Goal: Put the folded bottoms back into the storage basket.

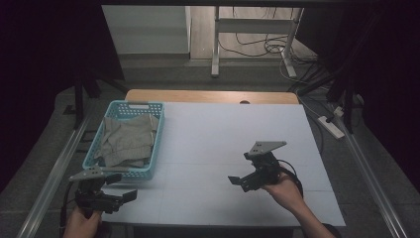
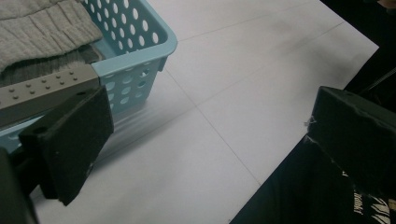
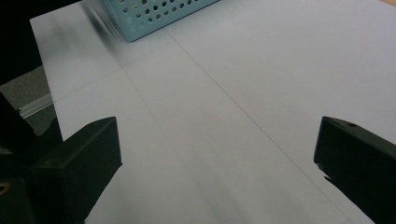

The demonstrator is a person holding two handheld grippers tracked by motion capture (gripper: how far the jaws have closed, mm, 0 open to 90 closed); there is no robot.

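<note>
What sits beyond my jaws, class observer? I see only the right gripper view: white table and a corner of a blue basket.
Observer: The basket holds folded grey cloth, seen from the high view.
Operator: Where is the other gripper?
Observer: The left gripper hangs at the table's near left edge, just in front of the basket, jaws apart and empty.
Operator: And mine?
Observer: The right gripper hovers over the bare table right of centre, jaws open toward the basket, holding nothing.
</note>
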